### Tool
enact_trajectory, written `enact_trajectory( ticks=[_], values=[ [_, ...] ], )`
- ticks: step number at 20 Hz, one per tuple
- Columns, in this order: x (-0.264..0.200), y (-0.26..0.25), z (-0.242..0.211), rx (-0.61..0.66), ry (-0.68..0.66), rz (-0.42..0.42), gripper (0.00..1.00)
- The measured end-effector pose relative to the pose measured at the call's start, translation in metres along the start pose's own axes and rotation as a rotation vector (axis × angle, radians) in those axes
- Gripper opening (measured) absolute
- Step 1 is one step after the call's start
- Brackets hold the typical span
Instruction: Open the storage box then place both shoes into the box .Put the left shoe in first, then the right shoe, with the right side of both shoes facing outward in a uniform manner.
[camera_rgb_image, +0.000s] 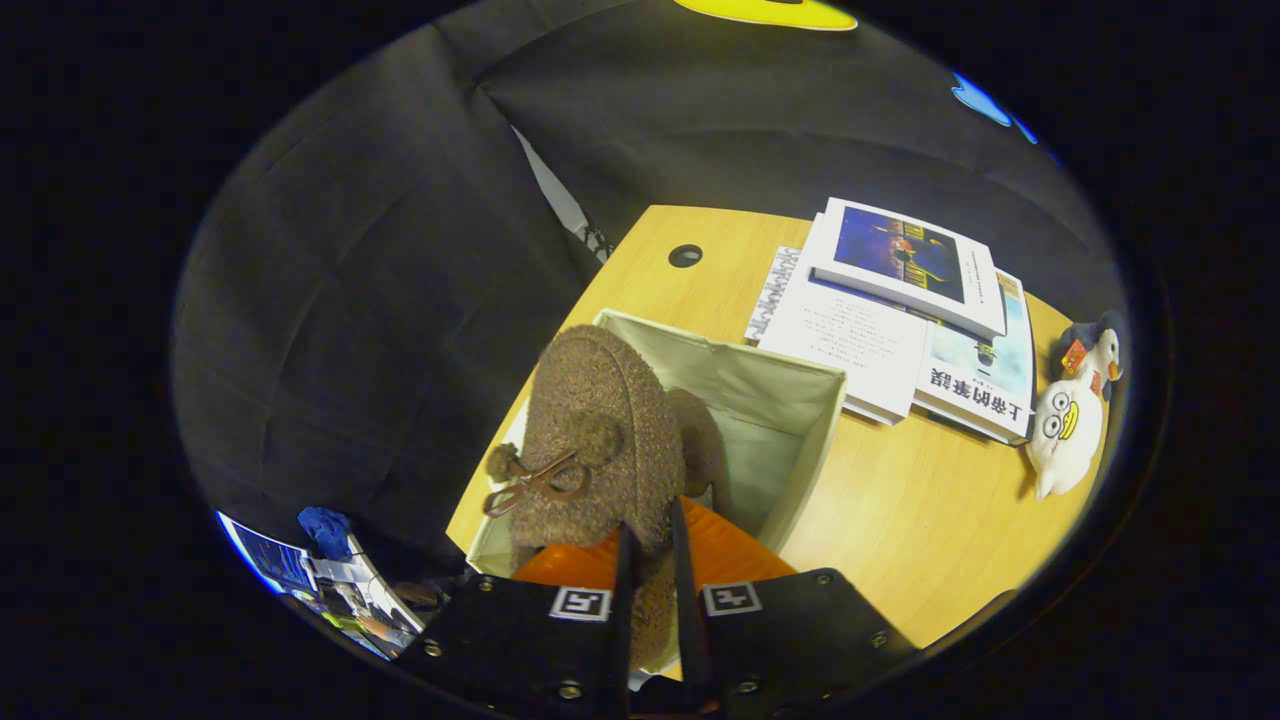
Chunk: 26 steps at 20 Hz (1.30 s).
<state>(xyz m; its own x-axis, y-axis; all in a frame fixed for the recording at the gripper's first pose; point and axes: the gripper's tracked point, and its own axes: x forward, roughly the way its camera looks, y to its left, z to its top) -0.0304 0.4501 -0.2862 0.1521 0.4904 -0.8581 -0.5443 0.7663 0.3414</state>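
So the gripper (652, 545) has both fingers (625, 580) squeezed tight on the heel edge of a fuzzy brown shoe (590, 440), holding it right over the open storage box (790, 440). There's a darker brown shape (700, 440) behind it inside the box, probably the other shoe, but it's mostly hidden. The box sits on a wooden table (920, 520). Beyond the box are some stacked books (900, 310), and off past those a duck plush toy (1075, 420).

The gripper (652, 560) has a black, screw-studded body bearing two square black-and-white markers.
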Motion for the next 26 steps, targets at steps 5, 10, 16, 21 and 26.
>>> enact_trajectory(
  ticks=[5, 10, 16, 21, 26],
  values=[
    [-0.027, -0.009, 0.011, -0.054, -0.113, 0.033, 0.99],
    [-0.095, -0.050, 0.014, -0.044, -0.298, 0.001, 0.98],
    [-0.178, -0.126, 0.009, -0.062, -0.565, -0.164, 0.99],
    [-0.276, -0.183, 0.003, -0.057, -0.845, -0.293, 0.98],
    [-0.359, -0.230, -0.019, 0.015, -1.021, -0.457, 0.98]
  ],
)
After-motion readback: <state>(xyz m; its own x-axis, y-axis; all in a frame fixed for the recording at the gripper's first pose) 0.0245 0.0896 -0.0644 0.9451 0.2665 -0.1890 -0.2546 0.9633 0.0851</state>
